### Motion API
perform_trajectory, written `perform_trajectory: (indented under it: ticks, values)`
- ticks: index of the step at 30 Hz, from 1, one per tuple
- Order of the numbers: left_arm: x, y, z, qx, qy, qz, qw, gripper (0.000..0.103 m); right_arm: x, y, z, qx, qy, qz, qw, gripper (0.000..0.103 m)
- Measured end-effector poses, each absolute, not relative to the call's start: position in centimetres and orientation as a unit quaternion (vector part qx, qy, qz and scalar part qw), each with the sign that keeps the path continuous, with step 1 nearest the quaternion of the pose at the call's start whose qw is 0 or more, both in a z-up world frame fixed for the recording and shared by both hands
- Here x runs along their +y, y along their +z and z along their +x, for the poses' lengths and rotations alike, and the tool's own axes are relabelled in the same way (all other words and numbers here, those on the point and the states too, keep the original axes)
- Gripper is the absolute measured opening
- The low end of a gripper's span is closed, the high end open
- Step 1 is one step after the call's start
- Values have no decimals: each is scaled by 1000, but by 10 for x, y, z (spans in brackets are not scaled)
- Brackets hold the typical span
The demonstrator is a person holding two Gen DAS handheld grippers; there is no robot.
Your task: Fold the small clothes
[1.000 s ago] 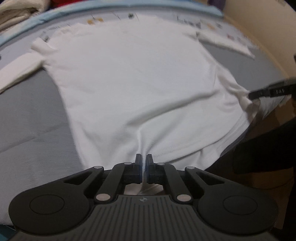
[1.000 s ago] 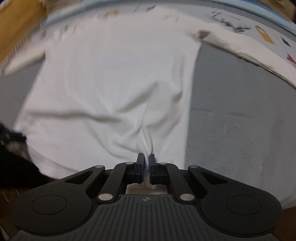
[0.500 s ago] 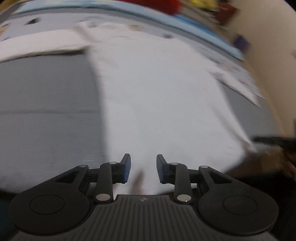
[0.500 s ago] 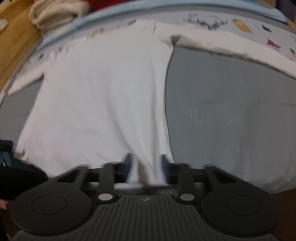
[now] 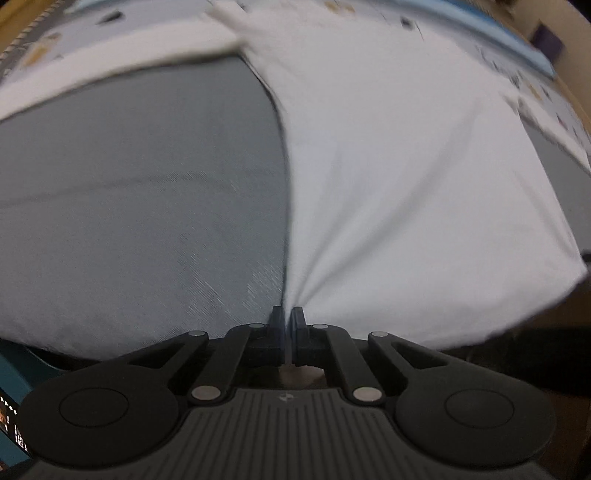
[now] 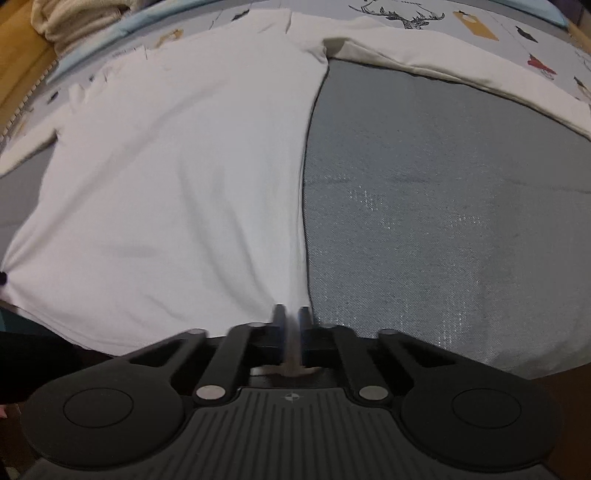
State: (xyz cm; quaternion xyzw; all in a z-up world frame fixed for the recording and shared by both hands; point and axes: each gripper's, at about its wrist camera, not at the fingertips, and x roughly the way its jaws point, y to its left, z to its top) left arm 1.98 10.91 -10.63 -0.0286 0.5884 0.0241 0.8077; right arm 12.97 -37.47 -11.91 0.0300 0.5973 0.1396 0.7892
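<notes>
A white long-sleeved shirt (image 5: 399, 166) lies spread flat on a grey mat, hem towards me. My left gripper (image 5: 287, 314) is shut on the hem at the shirt's left bottom corner, and creases fan out from the pinch. My right gripper (image 6: 291, 312) is shut on the hem of the same shirt (image 6: 177, 177) at its right bottom corner. One sleeve (image 5: 110, 55) stretches out to the left in the left wrist view. The other sleeve (image 6: 461, 74) stretches out to the right in the right wrist view.
The grey mat (image 6: 443, 221) lies over a printed cloth (image 6: 480, 26) with a blue border (image 5: 509, 40). A beige folded fabric pile (image 6: 77, 22) sits at the far left. The surface's near edge drops off just behind both grippers. A teal object (image 5: 18, 369) shows at lower left.
Both grippers let go of the hem's middle part, opened, shifted outward along the hem, and shut again on the shirt's bottom corners. The shirt now lies flatter.
</notes>
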Motion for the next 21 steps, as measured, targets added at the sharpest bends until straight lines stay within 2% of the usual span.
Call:
perform_trajectory:
  ticks: [3,4,5,7,9,12,13,15,16,17,18,21]
  values:
    - [106,-95,18,567,16,-23,823,4,-378,-123,128,608,121,19,785,0]
    - [107,-90,20,560,11,-38,828,11,-380,-122,130,607,119,20,786,0]
    - [107,-87,22,556,8,-49,830,23,-381,-121,129,605,118,23,787,0]
    - [106,-89,21,562,13,-47,826,30,-382,-117,127,596,125,34,793,0]
    - [104,-96,16,575,21,-39,817,30,-380,-115,126,589,136,44,796,1]
    - [109,-102,19,581,27,-43,812,30,-372,-120,126,594,144,26,791,16]
    - [110,-102,17,581,30,-45,812,30,-368,-123,128,597,145,15,789,16]
    - [114,-104,17,583,31,-49,811,29,-362,-126,127,600,149,-2,786,16]
    - [114,-104,17,583,29,-50,810,20,-361,-127,128,601,151,-6,785,13]
    - [113,-105,19,583,24,-50,811,5,-360,-128,127,601,152,-8,784,8]
    - [110,-102,17,579,18,-47,814,4,-361,-128,128,604,153,-6,782,0]
    - [107,-90,19,542,2,-52,839,4,-372,-114,126,577,144,16,803,0]
